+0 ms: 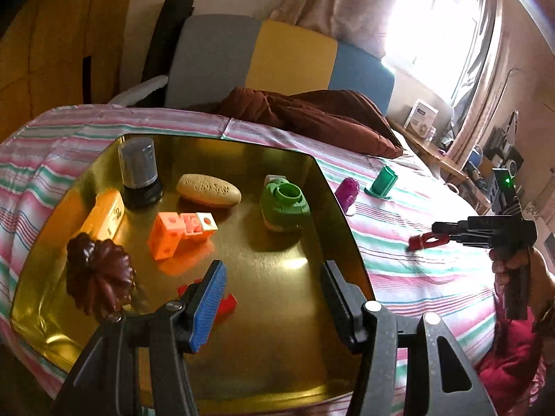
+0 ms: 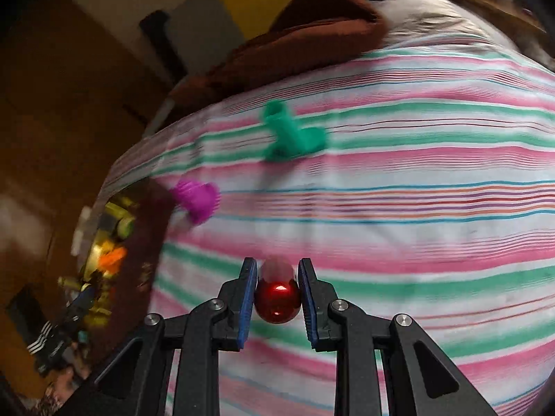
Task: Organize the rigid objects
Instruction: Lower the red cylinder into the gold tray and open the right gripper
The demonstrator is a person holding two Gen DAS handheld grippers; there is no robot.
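The right gripper was clamped on a red piece above the striped bedcover; the gold tray lay leftward, under the wide-open, empty left gripper.

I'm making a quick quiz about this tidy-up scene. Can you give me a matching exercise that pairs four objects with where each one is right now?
Things:
1. soap bar
2. magenta piece
3. shiny red object
4. brown fluted mould

Places:
A. on the striped bedcover, just outside the tray
B. between the right gripper pads
C. in the gold tray, near corner by the left gripper
D. in the gold tray, far part, beside the dark cylinder

Pairs: 1-D, 2-A, 3-B, 4-C
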